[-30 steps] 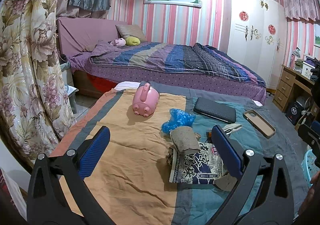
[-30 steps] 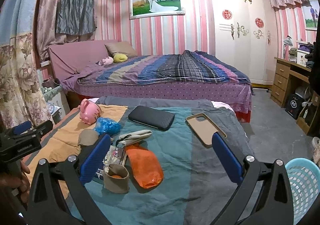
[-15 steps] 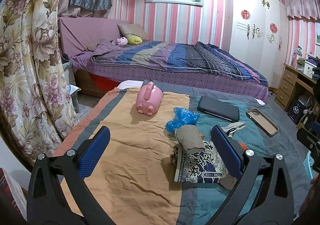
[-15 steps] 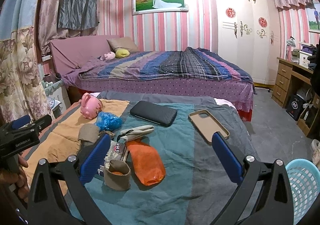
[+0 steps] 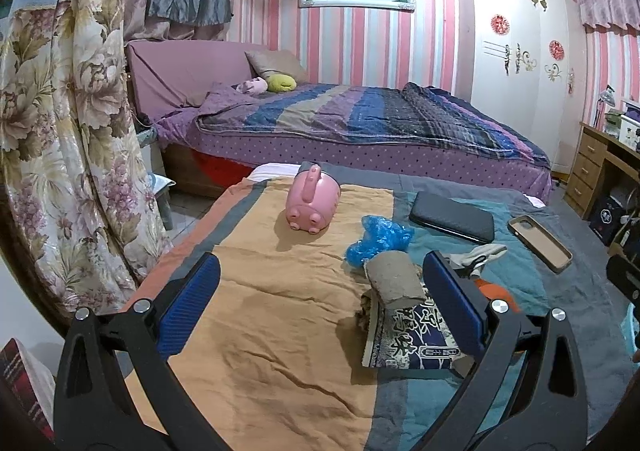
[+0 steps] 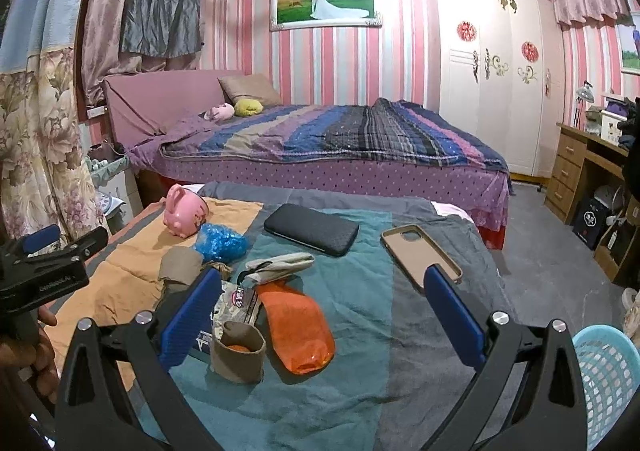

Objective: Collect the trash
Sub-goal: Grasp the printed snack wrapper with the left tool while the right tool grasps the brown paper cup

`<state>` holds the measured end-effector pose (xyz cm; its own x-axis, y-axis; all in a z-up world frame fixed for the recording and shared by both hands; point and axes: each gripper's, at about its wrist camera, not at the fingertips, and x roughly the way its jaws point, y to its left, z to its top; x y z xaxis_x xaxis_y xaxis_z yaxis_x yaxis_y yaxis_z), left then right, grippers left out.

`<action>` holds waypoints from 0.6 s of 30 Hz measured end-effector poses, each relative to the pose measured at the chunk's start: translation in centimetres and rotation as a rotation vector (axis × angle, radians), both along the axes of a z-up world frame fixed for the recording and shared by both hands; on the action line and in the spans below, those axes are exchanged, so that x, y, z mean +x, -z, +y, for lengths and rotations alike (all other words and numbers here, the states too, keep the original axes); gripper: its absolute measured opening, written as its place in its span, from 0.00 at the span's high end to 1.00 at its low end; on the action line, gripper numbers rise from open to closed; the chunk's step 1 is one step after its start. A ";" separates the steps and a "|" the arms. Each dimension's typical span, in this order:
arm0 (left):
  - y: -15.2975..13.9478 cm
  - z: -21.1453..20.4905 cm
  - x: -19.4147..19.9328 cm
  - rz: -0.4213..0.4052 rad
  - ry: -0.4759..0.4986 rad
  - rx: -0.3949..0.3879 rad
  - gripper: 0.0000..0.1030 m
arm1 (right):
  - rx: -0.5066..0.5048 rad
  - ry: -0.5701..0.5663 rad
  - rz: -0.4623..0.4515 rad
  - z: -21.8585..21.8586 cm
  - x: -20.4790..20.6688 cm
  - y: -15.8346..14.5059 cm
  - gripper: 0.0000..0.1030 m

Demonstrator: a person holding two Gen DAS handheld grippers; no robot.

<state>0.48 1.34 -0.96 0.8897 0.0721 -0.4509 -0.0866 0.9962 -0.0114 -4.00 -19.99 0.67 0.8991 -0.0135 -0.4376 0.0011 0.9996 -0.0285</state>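
Trash lies on the striped blanket (image 5: 280, 331): a crumpled blue plastic bag (image 5: 378, 237) (image 6: 220, 243), a grey-brown cardboard tube (image 5: 396, 283) (image 6: 180, 265), a printed blue-and-white wrapper (image 5: 412, 339), an orange bag (image 6: 298, 327) and a short brown tube (image 6: 238, 351). My left gripper (image 5: 320, 307) hovers open, its right finger beside the tube and wrapper. My right gripper (image 6: 320, 315) is open above the orange bag, nothing between its fingers. The left gripper (image 6: 44, 267) also shows at the left edge of the right wrist view, held by a hand.
A pink piggy bank (image 5: 312, 207), a black pouch (image 5: 452, 217), a phone case (image 5: 540, 243) and a whitish clip-like item (image 6: 280, 265) also lie on the blanket. A light blue basket (image 6: 608, 379) stands on the floor at right. A bed (image 6: 320, 147) fills the back; a desk (image 6: 584, 171) is right.
Both cameras have pulled back and risen slightly, so the trash sits a little lower and nearer in view. Both grippers stay open and nothing on the blanket moved.
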 end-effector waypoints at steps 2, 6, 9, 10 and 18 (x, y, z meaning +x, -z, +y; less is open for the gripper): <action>-0.1 0.0 0.0 -0.004 -0.001 0.000 0.05 | 0.005 -0.008 -0.003 0.1 0.0 0.0 0.04; -0.1 -0.1 -0.1 -0.022 0.012 -0.016 0.05 | 0.041 -0.052 0.032 0.4 0.4 0.9 0.04; -0.1 -0.1 -0.1 -0.022 0.007 -0.003 0.05 | 0.075 -0.090 0.089 1.0 1.1 2.2 0.04; 0.0 -0.1 -0.1 -0.018 0.007 0.000 0.05 | 0.077 -0.096 0.109 1.3 1.4 2.8 0.04; 0.6 0.8 0.1 0.017 0.022 0.018 0.05 | 0.018 -0.161 0.272 5.1 3.6 8.1 0.10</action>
